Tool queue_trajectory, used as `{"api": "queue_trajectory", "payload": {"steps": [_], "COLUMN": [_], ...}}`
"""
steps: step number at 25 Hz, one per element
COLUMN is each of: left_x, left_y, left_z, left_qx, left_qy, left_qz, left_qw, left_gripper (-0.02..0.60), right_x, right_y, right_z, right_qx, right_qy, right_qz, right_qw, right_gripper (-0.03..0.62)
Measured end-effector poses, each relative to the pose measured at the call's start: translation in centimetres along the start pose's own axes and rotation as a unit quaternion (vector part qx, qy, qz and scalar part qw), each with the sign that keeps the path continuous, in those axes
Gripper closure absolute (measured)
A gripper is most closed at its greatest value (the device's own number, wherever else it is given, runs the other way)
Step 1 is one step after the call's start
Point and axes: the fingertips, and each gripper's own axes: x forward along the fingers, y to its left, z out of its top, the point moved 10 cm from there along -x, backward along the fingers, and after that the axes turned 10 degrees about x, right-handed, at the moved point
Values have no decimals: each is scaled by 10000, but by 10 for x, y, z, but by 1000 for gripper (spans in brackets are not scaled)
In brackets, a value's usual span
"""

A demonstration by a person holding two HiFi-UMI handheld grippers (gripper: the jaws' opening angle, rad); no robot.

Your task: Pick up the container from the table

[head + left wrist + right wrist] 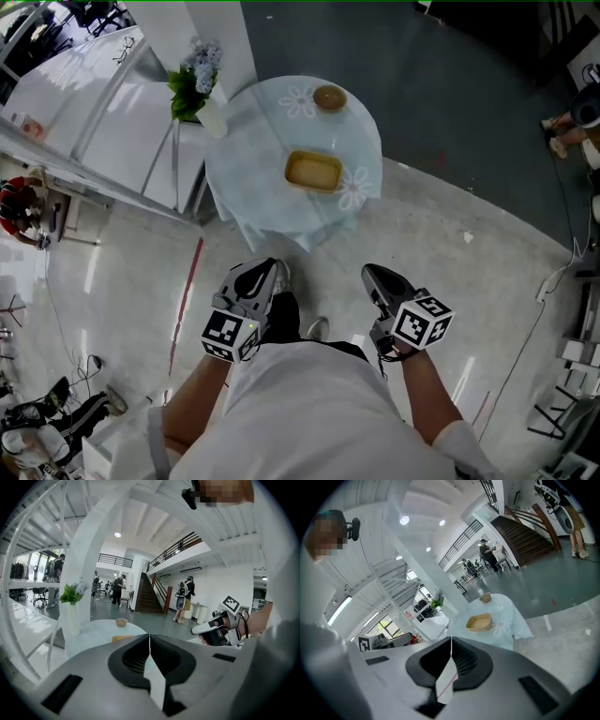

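Observation:
A shallow tan rectangular container [314,172] lies near the front of a small round table [253,187] with a pale blue cloth; it also shows in the right gripper view [479,622] and just peeks over the jaws in the left gripper view [121,638]. My left gripper [267,269] and right gripper [372,275] are held side by side in front of the table, well short of it. Both have their jaws pressed together with nothing between them.
A small round brown bowl [329,97] sits at the table's far edge and a white vase with a green plant [202,94] at its left edge. White counters [103,112] run to the left. Several people stand by a far staircase [149,595].

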Motion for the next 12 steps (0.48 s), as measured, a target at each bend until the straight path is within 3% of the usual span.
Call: {"api": "queue_trajectory", "payload": {"steps": [12], "left_x": [52], "left_y": [93], "left_z": [10], "left_qx": [-120], "left_qy": [90], "left_qz": [-240], "left_qw": [9996], "left_gripper": [560], "right_x": [85], "right_y": [9], "right_z": [54], "right_qx": [33], "right_qy": [5], "right_qz": [-190], "right_qw": [9998], "right_gripper": [571]}}
